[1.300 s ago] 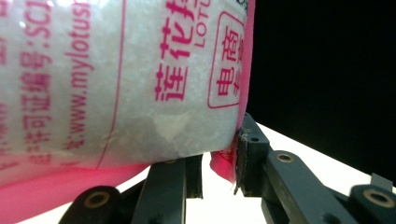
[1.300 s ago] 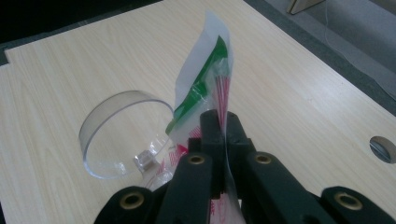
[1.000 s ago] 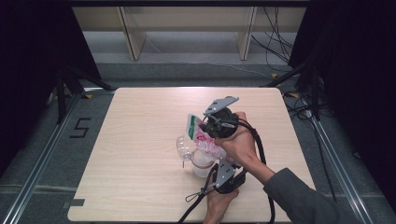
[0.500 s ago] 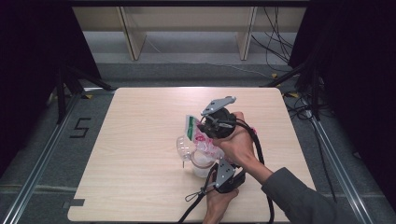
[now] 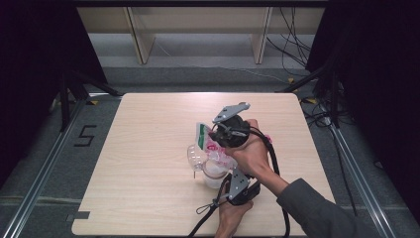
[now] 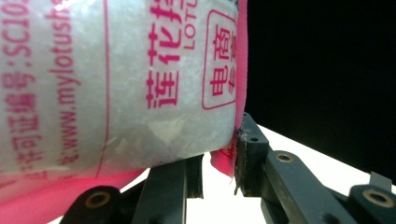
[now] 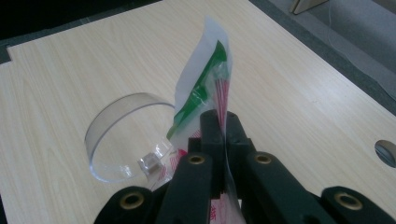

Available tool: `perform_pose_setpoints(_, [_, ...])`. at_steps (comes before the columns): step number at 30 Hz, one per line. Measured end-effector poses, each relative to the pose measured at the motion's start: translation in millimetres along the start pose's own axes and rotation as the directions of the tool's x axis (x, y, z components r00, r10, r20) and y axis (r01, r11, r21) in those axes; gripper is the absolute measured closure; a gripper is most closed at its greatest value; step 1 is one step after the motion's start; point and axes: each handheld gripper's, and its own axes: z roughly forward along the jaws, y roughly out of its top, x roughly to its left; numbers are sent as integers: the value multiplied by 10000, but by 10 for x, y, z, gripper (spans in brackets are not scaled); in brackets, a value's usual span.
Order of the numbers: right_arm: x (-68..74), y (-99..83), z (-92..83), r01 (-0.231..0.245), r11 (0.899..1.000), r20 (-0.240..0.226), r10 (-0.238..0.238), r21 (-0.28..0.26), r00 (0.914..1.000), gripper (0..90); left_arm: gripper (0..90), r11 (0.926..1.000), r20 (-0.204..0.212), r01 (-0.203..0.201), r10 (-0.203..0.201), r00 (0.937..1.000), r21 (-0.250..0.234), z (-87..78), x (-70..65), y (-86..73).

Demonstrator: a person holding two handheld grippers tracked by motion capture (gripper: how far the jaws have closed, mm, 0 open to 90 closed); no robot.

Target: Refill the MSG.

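Note:
A clear plastic bag (image 5: 214,148) of white grains, printed pink with a green strip at its top, is held over a clear jar (image 5: 214,176) near the table's front middle. My right gripper (image 5: 218,135) is shut on the bag's thin top part (image 7: 219,105); the green end stands up past its jaws. The jar's round clear lid (image 7: 122,135) hangs open beside it, also the lid (image 5: 194,156). From the near side my left gripper (image 5: 232,179) points up at the bag. Its jaws stand a little apart, with the bag's pink lower corner (image 6: 223,156) pressed between them.
The wooden table (image 5: 148,129) is bare to the left and behind the jar. A round hole (image 7: 386,151) sits in the tabletop off to one side. Cables trail from both grippers toward the front edge. Dark frame legs and shelving stand beyond the table.

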Motion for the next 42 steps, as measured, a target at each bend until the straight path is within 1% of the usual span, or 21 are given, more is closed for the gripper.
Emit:
perform_pose_setpoints(2, [1,2,4,121,9999,-29,-121,105,9999,900,755,10000,23,11,-11,10000,-66,2,-7,-4])
perform_pose_setpoints(3, [-15,3,23,502,9987,15,-502,4,9987,900,754,10000,30,14,-13,10000,-52,2,-6,-3])
perform_pose_setpoints(6, [6,2,22,235,9997,-38,-234,64,9997,900,755,10000,22,-1,1,10000,-33,3,-7,-2])
perform_pose_setpoints(7, [-11,1,24,533,9985,49,-533,103,9986,900,755,10000,68,-51,51,10000,-56,1,-5,-8])
perform_pose_setpoints(11, [6,-8,46,382,9993,7,-383,51,9993,900,755,10000,35,-55,55,10000,2,-1,-4,-10])
perform_pose_setpoints(13, [3,-6,46,404,9992,33,-404,29,9992,900,755,9991,216,326,-320,9993,-284,19,-34,-16])
perform_pose_setpoints(15, [1,-7,51,361,9992,15,-362,149,9993,900,755,9988,204,391,-385,9990,-299,26,-37,-16])
perform_pose_setpoints(17, [11,-4,49,376,9992,-52,-376,133,9993,900,755,9992,216,270,-264,9994,-281,17,-31,-15])
perform_pose_setpoints(20, [8,-15,67,435,9990,69,-436,93,9990,900,755,9989,233,382,-376,9990,-264,28,-40,-22])
perform_pose_setpoints(21, [15,-17,62,409,9990,-63,-408,194,9991,900,756,10000,130,63,-62,9999,-45,11,-21,-22])
perform_pose_setpoints(22, [18,-17,59,432,9989,-12,-432,176,9991,900,756,10000,77,46,-46,10000,-85,5,-24,-20])
perform_pose_setpoints(23, [17,-19,60,440,9990,-2,-440,31,9990,900,756,9994,234,271,-265,9994,-228,19,-37,-17])
perform_pose_setpoints(25, [22,-35,71,225,9997,39,-225,110,9997,900,756,9993,257,325,-321,9992,-188,30,-44,-28])
perform_pose_setpoints(26, [24,-39,74,240,9995,126,-243,223,9996,900,756,9994,251,291,-286,9993,-201,32,-48,-33])
perform_pose_setpoints(27, [36,-35,70,154,9994,-50,-152,316,9999,900,756,9995,197,233,-230,9995,-196,28,-45,-30])
perform_pose_setpoints(28, [28,-35,76,271,9995,14,-271,151,9996,900,756,9994,208,268,-264,9994,-215,28,-40,-26])
perform_pose_setpoints(30, [18,-35,76,105,9998,-32,-104,148,9999,900,756,9994,211,302,-298,9993,-171,31,-37,-28])
perform_pose_setpoints(31, [23,-38,88,140,9998,108,-142,147,9998,900,757,9994,213,305,-301,9993,-186,32,-40,-31])
perform_pose_setpoints(34, [24,-26,82,78,9997,-70,-77,220,9999,900,757,9994,191,267,-263,9995,-207,30,-31,-24])
perform_pose_setpoints(37, [2,-18,91,404,9992,52,-404,74,9992,900,756,9995,199,238,-234,9995,-226,28,-27,-20])
perform_pose_setpoints(42, [13,-1,91,306,9995,-47,-305,117,9995,900,757,9991,210,306,-300,9993,-305,33,-20,-12])
